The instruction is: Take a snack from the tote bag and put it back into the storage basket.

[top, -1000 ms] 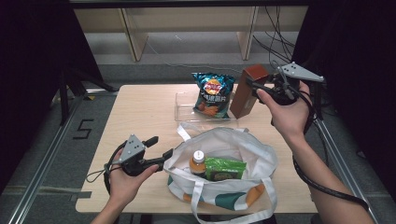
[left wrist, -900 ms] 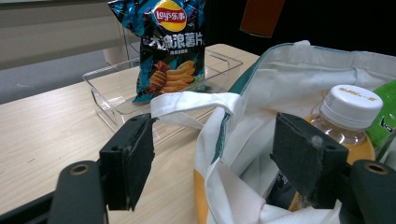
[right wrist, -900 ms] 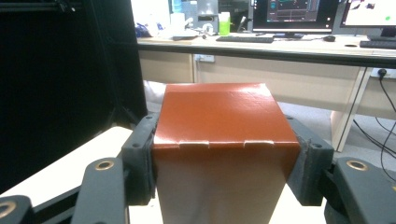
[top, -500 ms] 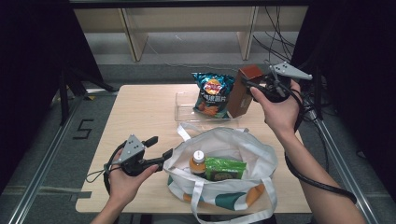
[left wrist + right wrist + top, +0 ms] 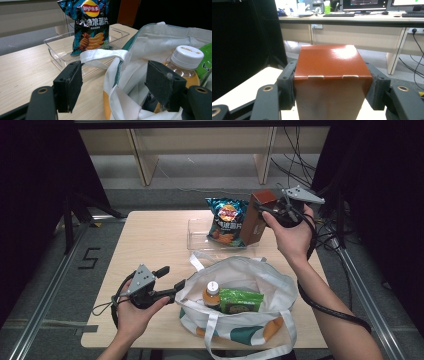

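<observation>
My right gripper (image 5: 261,211) is shut on a reddish-brown carton (image 5: 255,220), holding it upright at the right end of a clear tray (image 5: 199,238); whether the carton touches the tray is unclear. In the right gripper view the carton (image 5: 332,57) fills the gap in the right gripper (image 5: 333,75), both pads pressed on its sides. A blue chips bag (image 5: 226,219) stands in the tray. My left gripper (image 5: 171,277) is open at the left rim of a white tote bag (image 5: 250,272). The left gripper (image 5: 113,68) straddles the bag rim (image 5: 117,75). Inside lie a bottle (image 5: 212,292) and a green packet (image 5: 241,301).
The wooden table (image 5: 150,245) has bare room on its left half. Beyond its far edge stand wooden shelf legs (image 5: 142,162). Cables (image 5: 327,227) hang off the right side. A floor marking "5" (image 5: 90,257) lies left of the table.
My right gripper has carried the carton a little to the left, closer to the chips bag. The left gripper and the tote bag have stayed put.
</observation>
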Demonstrator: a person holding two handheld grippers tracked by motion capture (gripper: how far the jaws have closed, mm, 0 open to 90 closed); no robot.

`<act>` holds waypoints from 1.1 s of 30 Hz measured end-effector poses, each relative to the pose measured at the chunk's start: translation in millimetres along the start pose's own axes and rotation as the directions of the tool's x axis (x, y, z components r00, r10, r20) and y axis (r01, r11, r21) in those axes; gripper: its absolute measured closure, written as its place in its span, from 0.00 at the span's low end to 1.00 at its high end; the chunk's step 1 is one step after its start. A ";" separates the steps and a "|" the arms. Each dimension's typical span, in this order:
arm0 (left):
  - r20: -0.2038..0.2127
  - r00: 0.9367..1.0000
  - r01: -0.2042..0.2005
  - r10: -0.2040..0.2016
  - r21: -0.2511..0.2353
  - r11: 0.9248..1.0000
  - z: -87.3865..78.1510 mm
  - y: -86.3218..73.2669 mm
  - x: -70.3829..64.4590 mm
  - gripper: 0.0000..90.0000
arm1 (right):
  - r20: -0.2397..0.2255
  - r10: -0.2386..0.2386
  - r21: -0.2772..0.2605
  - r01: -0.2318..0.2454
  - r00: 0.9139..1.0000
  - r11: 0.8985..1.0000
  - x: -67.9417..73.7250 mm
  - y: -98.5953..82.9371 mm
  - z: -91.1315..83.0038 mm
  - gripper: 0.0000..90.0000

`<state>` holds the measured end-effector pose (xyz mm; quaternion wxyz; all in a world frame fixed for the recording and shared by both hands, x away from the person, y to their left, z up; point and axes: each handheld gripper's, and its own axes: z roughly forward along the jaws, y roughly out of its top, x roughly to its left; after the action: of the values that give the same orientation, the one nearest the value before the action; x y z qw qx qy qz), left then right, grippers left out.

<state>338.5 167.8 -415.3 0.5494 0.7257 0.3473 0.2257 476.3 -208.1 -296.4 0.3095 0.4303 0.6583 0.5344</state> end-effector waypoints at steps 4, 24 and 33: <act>0.002 1.000 0.000 0.000 0.000 1.000 0.3 0.1 -0.5 0.32 | 0.020 0.052 -0.004 -0.052 0.998 0.999 3.8 -0.6 6.4 0.43; 0.004 1.000 0.002 -0.002 -0.002 1.000 0.2 0.0 -0.4 0.32 | 0.067 0.037 0.009 -0.038 0.997 0.999 6.8 -7.9 29.5 0.44; 0.004 1.000 -0.001 0.001 0.000 1.000 0.3 -0.1 -0.3 0.32 | 0.090 0.026 0.011 -0.027 0.996 1.000 4.6 -11.4 34.8 0.43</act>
<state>338.5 167.3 -415.5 0.5500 0.7263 0.3459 0.2245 501.8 -189.4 -315.5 0.3290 0.4647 0.6412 0.5145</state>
